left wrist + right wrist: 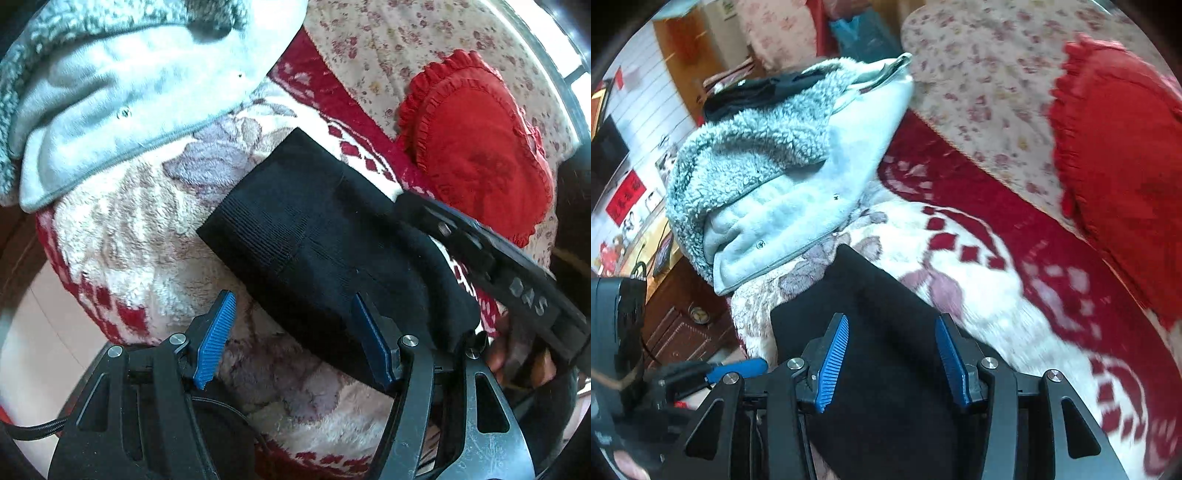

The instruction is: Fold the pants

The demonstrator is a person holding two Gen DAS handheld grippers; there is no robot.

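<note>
The black pants lie folded into a compact rectangle on a fluffy red-and-white blanket. My left gripper hovers over the near edge of the pants, open: one blue pad is over the blanket and the other over the black cloth, with nothing pinched. The right gripper's black body reaches in from the right, its tip at the far right edge of the pants, with a hand on its handle. In the right wrist view my right gripper stands open above the pants, pads well apart.
A pale blue fleece-lined jacket is heaped just beyond the pants. A red ruffled cushion leans on the floral sofa cover. Dark wooden furniture stands past the blanket's left edge.
</note>
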